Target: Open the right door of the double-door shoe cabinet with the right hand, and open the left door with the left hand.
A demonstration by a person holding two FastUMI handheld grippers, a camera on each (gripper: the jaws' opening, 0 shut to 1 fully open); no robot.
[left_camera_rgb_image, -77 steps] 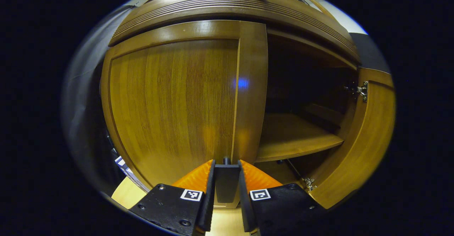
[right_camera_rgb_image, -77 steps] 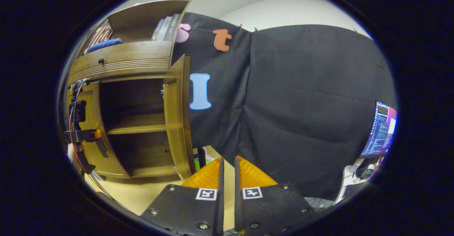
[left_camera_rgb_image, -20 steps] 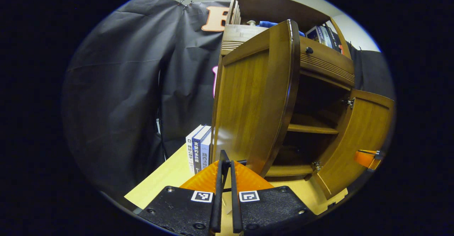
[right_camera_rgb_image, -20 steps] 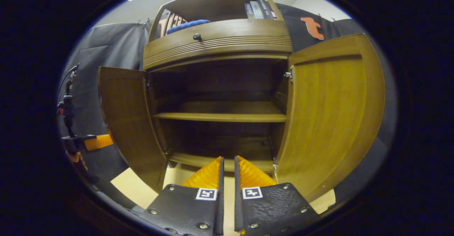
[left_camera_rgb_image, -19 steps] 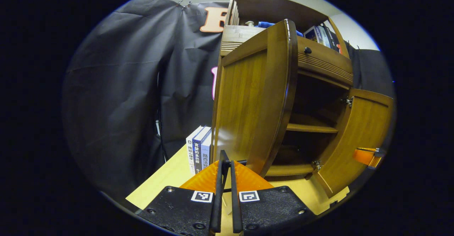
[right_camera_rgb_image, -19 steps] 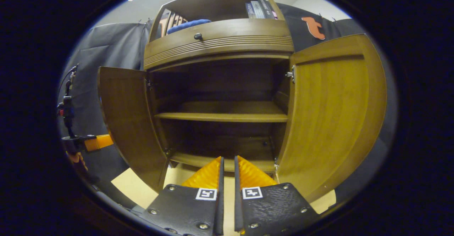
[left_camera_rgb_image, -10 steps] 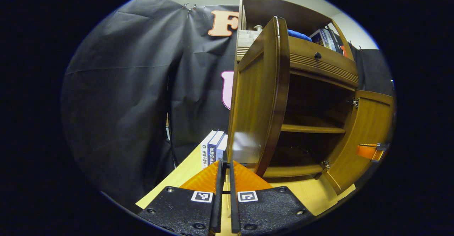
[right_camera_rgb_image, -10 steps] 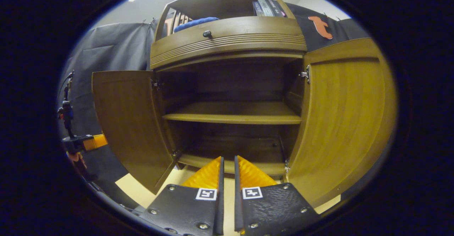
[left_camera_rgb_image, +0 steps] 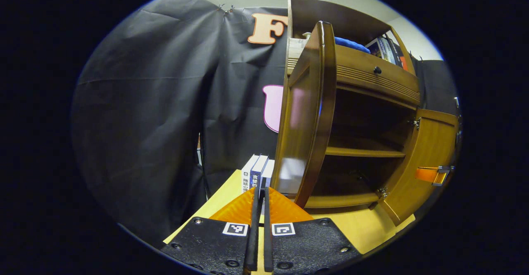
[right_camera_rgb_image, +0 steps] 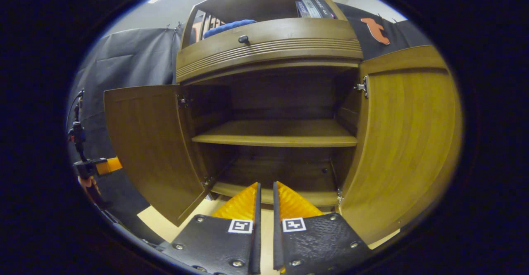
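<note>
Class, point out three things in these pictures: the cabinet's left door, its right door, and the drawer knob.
left door [right_camera_rgb_image: 153,147], right gripper view, inner face
right door [right_camera_rgb_image: 405,143], right gripper view, inner face
drawer knob [right_camera_rgb_image: 244,39], right gripper view, the knob's head

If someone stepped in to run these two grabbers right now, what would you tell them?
Left gripper: shut, holding nothing, just off the outer edge of the left door.
Right gripper: shut, holding nothing, facing the cabinet from the front.
Left door and right door both stand swung wide; the shelf inside is bare.
Done: both doors open.
Left: nothing obvious; perhaps just draw both grippers away.
</note>
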